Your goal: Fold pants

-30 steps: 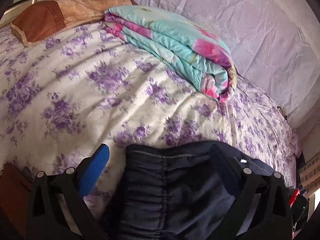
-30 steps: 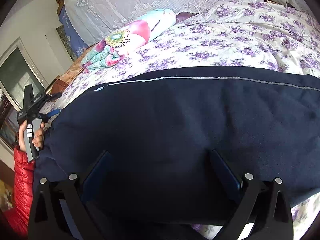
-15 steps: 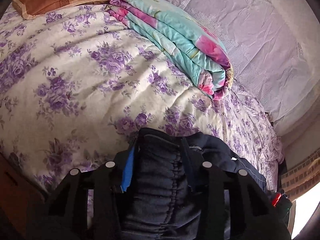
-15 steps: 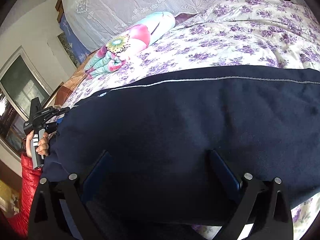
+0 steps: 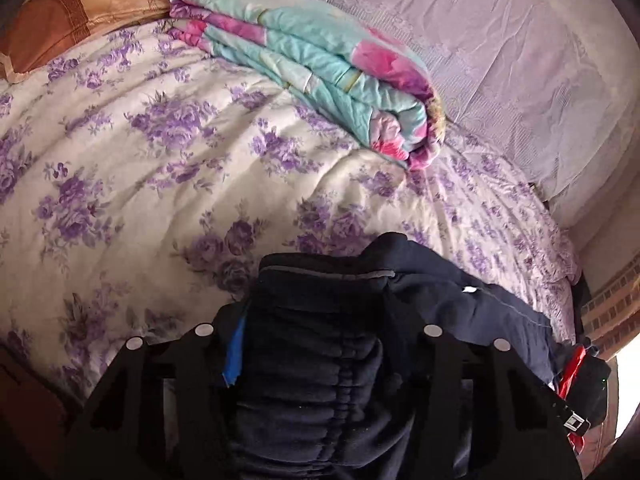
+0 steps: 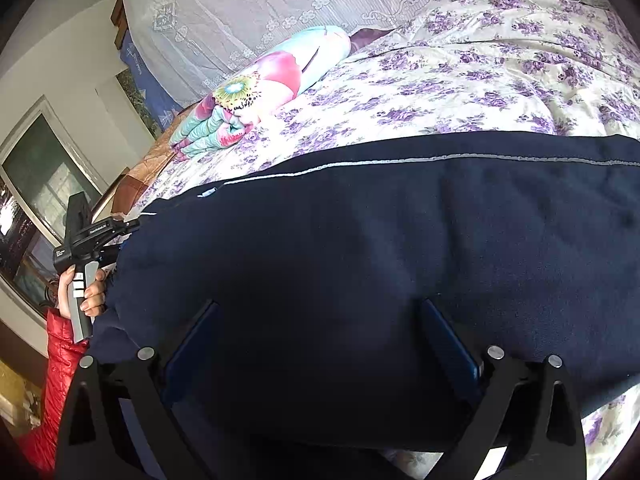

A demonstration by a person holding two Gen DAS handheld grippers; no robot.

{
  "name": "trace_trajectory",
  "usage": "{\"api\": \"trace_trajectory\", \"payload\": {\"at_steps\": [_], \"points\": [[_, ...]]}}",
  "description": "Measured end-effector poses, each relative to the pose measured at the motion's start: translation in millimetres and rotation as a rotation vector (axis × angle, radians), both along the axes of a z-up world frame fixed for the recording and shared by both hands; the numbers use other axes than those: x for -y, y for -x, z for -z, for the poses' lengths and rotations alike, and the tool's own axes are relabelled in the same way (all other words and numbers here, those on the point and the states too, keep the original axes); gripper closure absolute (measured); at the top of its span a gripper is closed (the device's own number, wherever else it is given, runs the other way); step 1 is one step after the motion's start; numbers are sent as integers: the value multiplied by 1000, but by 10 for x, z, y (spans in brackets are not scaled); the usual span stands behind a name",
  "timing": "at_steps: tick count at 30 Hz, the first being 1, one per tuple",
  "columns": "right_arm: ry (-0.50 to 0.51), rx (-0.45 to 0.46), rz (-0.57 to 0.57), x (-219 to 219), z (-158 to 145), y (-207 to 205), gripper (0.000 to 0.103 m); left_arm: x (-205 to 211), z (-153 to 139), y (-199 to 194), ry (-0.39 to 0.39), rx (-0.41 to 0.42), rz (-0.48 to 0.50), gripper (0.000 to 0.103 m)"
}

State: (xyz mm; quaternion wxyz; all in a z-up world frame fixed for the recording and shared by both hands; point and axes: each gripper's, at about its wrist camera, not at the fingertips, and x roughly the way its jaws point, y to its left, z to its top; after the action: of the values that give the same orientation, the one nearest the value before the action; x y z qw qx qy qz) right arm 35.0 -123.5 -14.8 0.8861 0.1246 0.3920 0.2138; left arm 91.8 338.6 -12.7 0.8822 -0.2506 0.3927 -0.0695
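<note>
Your left gripper (image 5: pixel 316 340), jaws just reopened slightly, clasps the pants (image 5: pixel 320 360) waistband. Your right gripper (image 6: pixel 320 344) straddles them unclenched on the bed (image 6: pixel 460 80).

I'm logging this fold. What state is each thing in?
pants: spread flat on bed, waistband bunched
left gripper: fingers clamped on waistband, just reopened slightly
right gripper: fingers apart over pants
quilt: folded

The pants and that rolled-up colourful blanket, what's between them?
Only bare flowered bedspread between pants and blanket, seen in the left wrist view.
</note>
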Motion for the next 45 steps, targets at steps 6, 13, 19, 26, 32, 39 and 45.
{"api": "trace_trajectory", "payload": {"at_steps": [6,13,19,26,32,39,45], "points": [[-40,134,25,77,-334,60,22,69,-280,211,-20,175,6,50],[526,299,-275,-560,-607,-641,23,23,-265,224,28,154,-2,50],[588,232,-384,-570,-428,-1259,23,7,-199,155,29,134,-7,50],[534,98,-451,-558,-103,-1443,62,-21,-133,72,34,105,-7,50],[654,250,-360,-715,-413,-749,97,-44,-186,153,38,153,-20,50],[609,419,-298,-650,-910,750,97,-63,-424,758,95,343,-29,48],[594,391,-346,-694,-440,1758,97,-172,-220,1688,227,239,-53,30]]}}
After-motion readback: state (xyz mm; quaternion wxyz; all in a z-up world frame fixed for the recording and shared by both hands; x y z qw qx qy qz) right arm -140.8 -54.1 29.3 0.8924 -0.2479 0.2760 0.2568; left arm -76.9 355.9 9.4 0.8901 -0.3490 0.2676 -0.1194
